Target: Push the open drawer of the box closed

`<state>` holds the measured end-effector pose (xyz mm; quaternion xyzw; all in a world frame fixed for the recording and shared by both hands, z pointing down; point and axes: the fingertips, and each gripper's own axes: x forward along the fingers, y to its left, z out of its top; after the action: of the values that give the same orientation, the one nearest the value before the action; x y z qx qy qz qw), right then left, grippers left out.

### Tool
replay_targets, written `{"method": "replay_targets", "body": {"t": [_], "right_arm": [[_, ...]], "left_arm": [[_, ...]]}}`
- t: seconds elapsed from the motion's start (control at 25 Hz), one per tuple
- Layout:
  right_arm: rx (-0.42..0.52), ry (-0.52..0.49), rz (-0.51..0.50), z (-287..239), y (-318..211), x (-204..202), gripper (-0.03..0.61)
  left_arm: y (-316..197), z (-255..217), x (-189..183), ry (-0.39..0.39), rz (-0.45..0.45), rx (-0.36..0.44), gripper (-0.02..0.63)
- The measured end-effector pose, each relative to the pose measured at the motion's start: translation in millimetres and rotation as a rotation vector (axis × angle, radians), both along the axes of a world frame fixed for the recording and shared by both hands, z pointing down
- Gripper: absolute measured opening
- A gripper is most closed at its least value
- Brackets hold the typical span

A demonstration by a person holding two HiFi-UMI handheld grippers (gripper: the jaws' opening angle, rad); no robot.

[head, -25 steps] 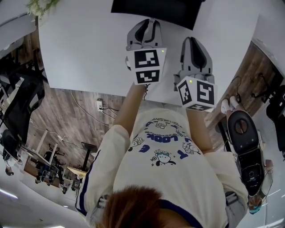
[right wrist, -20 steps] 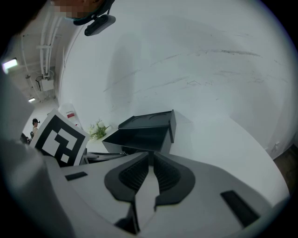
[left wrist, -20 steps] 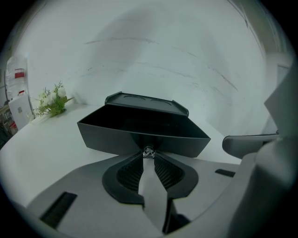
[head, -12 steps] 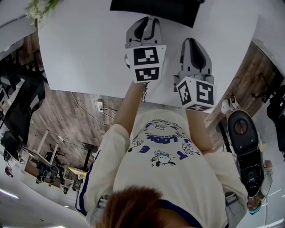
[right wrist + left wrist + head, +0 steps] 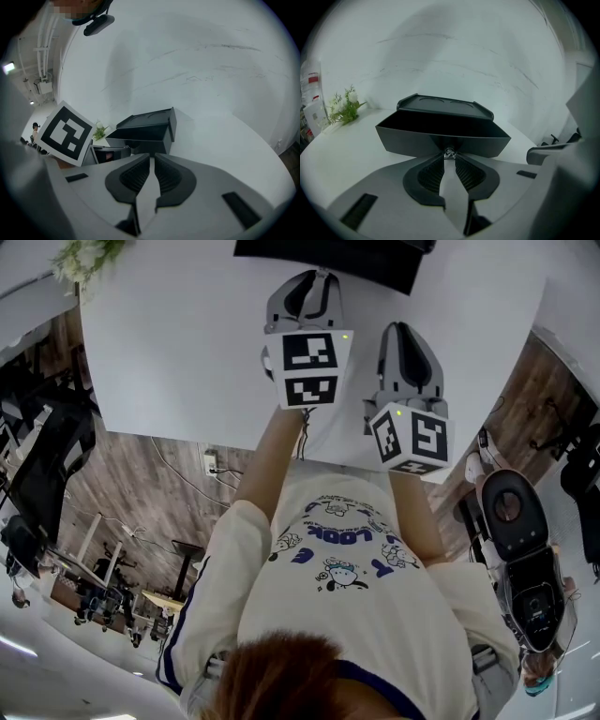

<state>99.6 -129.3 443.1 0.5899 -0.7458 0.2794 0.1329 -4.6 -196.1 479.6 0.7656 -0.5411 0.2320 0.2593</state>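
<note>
A black box (image 5: 445, 106) stands on the white table (image 5: 351, 159), and its open drawer (image 5: 412, 140) is pulled out toward me. My left gripper (image 5: 449, 158) is shut, its tips right at the small silver knob (image 5: 449, 153) on the drawer front. In the head view the left gripper (image 5: 317, 279) reaches up to the box (image 5: 328, 261) at the table's far edge. My right gripper (image 5: 405, 328) hangs over the table to the right and a little behind, shut and holding nothing. From the right gripper view, the box (image 5: 154, 123) lies beyond the right gripper (image 5: 152, 157).
A small potted plant (image 5: 344, 106) stands at the table's far left corner (image 5: 84, 254). The table's near edge (image 5: 187, 432) runs just below the grippers' marker cubes. Wooden floor, cables and a black chair (image 5: 42, 460) lie to the left.
My left gripper has moved a little forward toward the box. The right gripper has barely shifted.
</note>
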Motion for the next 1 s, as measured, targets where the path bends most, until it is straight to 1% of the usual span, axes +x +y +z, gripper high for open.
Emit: {"method": "replay_targets", "body": {"t": [0.52, 1.0], "right_arm": [[-0.001, -0.012, -0.012, 6, -8, -6, 0.043], [-0.011, -0.02, 0.002, 10, -13, -3, 0.044]], "left_arm": [[-14, 0, 4, -0.01, 0.008, 0.0, 0.081], [-31, 0, 7, -0.009, 0.012, 0.007, 0.081]]}}
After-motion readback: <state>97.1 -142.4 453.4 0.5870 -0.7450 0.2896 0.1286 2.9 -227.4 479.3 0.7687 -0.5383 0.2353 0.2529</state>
